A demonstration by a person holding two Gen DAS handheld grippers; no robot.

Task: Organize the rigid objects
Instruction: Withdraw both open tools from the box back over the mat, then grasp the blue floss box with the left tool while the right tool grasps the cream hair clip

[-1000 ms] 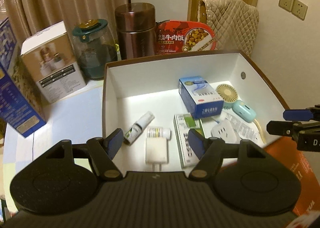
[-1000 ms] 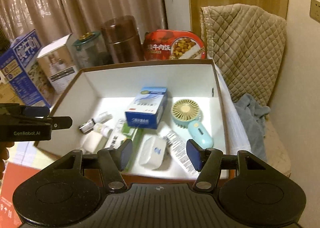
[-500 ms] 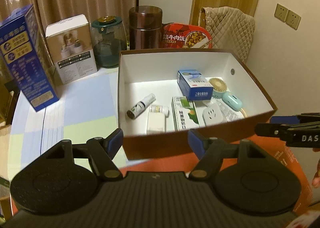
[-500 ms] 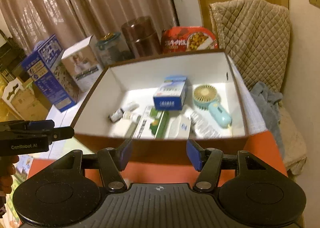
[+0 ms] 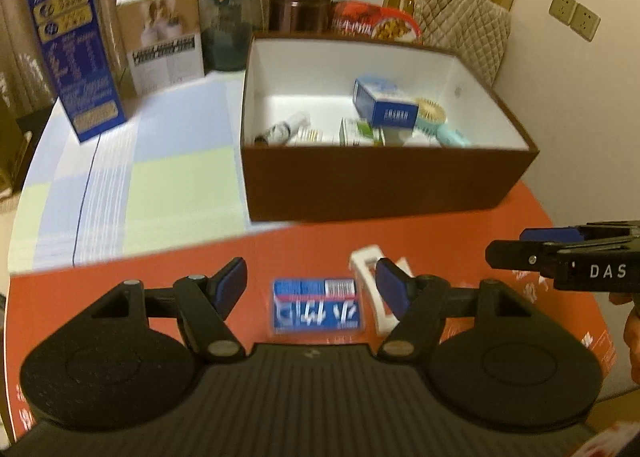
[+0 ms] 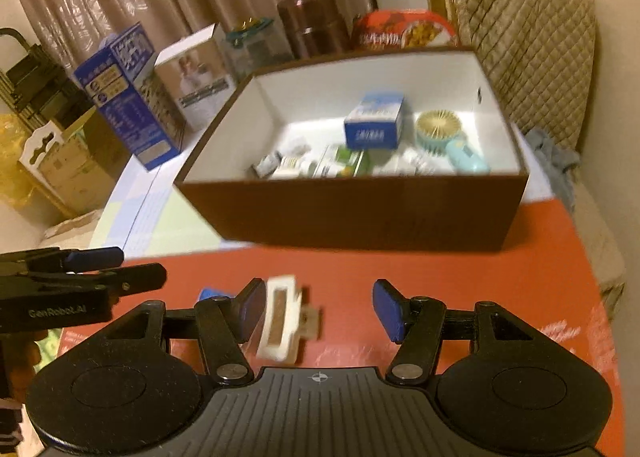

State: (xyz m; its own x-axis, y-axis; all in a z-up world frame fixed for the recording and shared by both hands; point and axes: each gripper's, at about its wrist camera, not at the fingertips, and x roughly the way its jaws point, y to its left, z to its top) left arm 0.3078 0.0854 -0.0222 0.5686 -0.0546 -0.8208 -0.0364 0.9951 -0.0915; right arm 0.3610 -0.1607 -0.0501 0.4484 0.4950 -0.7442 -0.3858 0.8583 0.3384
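A brown cardboard box [image 5: 380, 189] [image 6: 360, 217] with a white inside holds a blue-white carton [image 5: 382, 105], a small teal fan [image 5: 434, 119], a green-white pack and a little bottle. On the red mat in front of it lie a blue card pack [image 5: 318, 307] and a white rectangular frame piece [image 6: 280, 321] [image 5: 366, 263]. My left gripper [image 5: 310, 283] hovers open above the blue pack. Also open, my right gripper [image 6: 318, 309] has the white piece just inside its left finger, untouched. Each gripper shows at the side of the other's view: the right gripper [image 5: 508, 247], the left gripper [image 6: 140, 269].
Behind the box stand a tall blue carton [image 5: 74, 49], a white product box [image 5: 164, 29], a glass jar [image 5: 228, 29], a brown canister [image 5: 300, 1] and a red food tray [image 5: 376, 23]. A quilted chair back [image 5: 460, 29] is at the right. A checked cloth [image 5: 160, 161] covers the table's left.
Both grippers have drawn back from over the box toward the near side. The box now sits farther off, and the blue pack and white piece on the red mat have come into view.
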